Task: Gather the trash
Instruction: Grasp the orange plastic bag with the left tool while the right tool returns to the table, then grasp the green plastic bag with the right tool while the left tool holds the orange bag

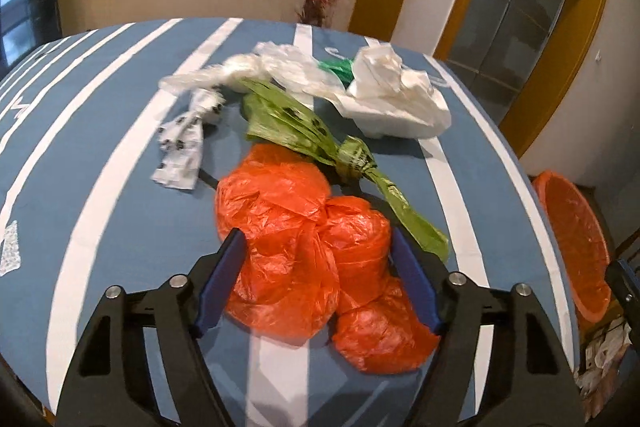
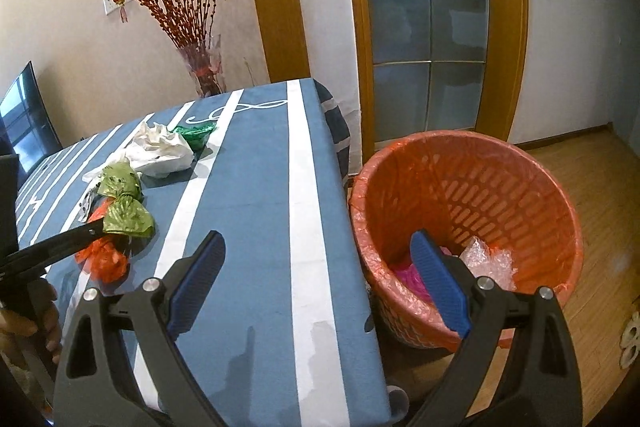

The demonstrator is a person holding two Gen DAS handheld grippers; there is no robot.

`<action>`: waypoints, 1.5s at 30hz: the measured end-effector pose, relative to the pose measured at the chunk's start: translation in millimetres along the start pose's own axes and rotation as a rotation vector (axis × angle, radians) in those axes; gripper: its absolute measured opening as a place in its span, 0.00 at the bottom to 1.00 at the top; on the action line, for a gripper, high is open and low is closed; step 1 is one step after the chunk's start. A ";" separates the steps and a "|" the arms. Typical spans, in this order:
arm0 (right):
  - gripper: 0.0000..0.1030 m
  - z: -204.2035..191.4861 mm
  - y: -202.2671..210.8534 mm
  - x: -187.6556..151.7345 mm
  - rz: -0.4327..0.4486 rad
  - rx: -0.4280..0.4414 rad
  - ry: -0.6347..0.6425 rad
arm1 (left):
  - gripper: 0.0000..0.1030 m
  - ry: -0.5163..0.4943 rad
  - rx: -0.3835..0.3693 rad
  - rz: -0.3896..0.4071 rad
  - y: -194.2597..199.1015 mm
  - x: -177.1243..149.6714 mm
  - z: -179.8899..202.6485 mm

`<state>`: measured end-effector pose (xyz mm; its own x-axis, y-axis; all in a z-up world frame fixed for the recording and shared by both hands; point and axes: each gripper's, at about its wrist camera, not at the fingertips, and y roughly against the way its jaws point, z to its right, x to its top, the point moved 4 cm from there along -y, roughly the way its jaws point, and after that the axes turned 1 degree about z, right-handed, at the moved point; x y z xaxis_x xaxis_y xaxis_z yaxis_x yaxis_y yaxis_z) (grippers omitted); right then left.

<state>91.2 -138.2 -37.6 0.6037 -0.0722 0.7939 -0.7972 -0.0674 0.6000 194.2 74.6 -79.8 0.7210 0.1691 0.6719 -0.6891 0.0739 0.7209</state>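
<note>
Left hand-held gripper (image 1: 318,279) is wide open, jaws either side of the orange bag (image 1: 304,251) on the counter (image 1: 100,187), not pinching it. Close low & centred so the slippery film bunches w/o catching the green bag (image 1: 320,143). Right hand-held gripper (image 2: 320,285) is open & empty, near the basket (image 2: 500,195).

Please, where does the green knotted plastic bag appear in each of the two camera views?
Left wrist: green knotted plastic bag lies at centre, just beyond the orange bag.
Right wrist: it sits at left-middle on the table.
Shared landmark: the crumpled white bag beyond it.
</note>
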 end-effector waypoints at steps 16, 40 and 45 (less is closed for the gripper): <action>0.89 -30.6 -5.4 8.3 -0.001 0.066 0.035 | 0.35 -0.032 -0.031 0.046 15.9 4.1 -8.9; 0.44 -223.2 -111.4 15.9 -0.189 0.292 0.262 | 0.35 0.106 0.094 0.146 37.8 44.1 -140.9; 0.33 -234.2 -125.5 11.0 -0.219 0.281 0.294 | 0.35 0.105 0.093 0.139 33.1 45.4 -143.7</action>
<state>195.5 102.5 -81.2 0.6966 0.2563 0.6701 -0.5933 -0.3193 0.7389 193.8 226.0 -49.8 0.6043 0.2734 0.7484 -0.7685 -0.0480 0.6381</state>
